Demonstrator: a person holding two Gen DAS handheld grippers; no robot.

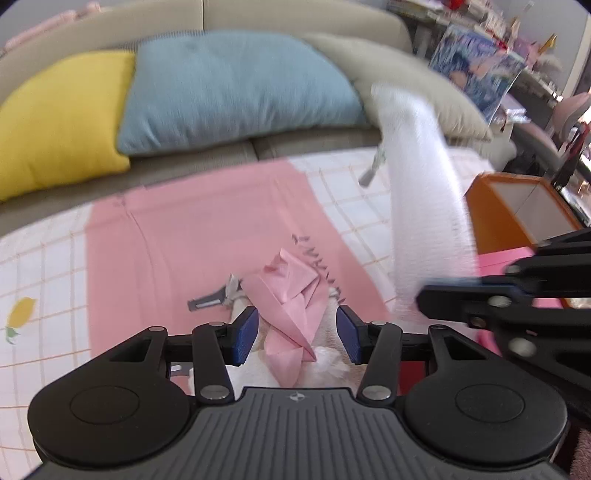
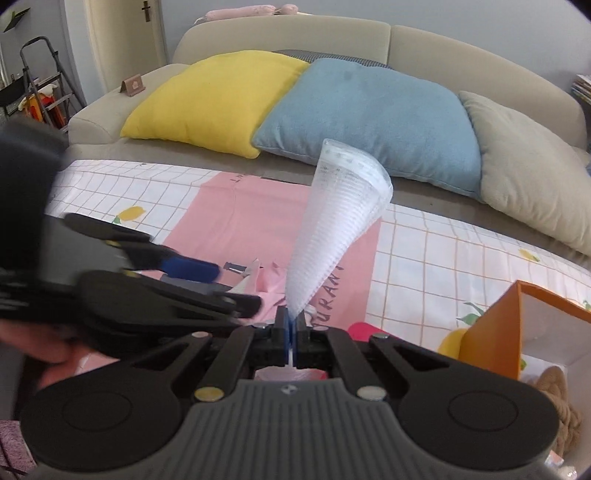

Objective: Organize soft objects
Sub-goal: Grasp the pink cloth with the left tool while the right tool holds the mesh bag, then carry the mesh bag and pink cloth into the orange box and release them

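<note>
Two views look across a table covered by a white checked cloth with lemon prints (image 2: 443, 254), towards a beige sofa (image 2: 280, 33) lined with a yellow cushion (image 2: 207, 99), a blue cushion (image 2: 369, 122) and a beige cushion (image 2: 528, 177) along the top of each frame. In the right wrist view, the right gripper (image 2: 291, 328) sits at lower centre with its jaws pressed together on the narrow end of a white ribbed mesh cloth (image 2: 332, 229), which fans upward from the grip into a cone shape towards the middle of the frame. In the left wrist view the same cloth (image 1: 421, 206) appears as a blurred white band at centre right, rising from the right gripper at the right edge. The left gripper (image 1: 297, 332) sits at lower centre of its own view with its jaws spread wide and holding nothing, poised on either side of a crumpled pale pink fabric piece (image 1: 291, 295) lying on a flat pink sheet with dark lettering (image 1: 184, 236) spread over the table. Something white lies beneath the pink piece, though blur makes it hard to identify. An open orange cardboard box with a white interior (image 2: 491, 343) stands at the lower right of the right wrist view. The step in hand looks like lifting the white cloth clear to sort it. The next move probably calls for carrying it over the box and releasing it, while the left gripper closes on the pink piece.
</note>
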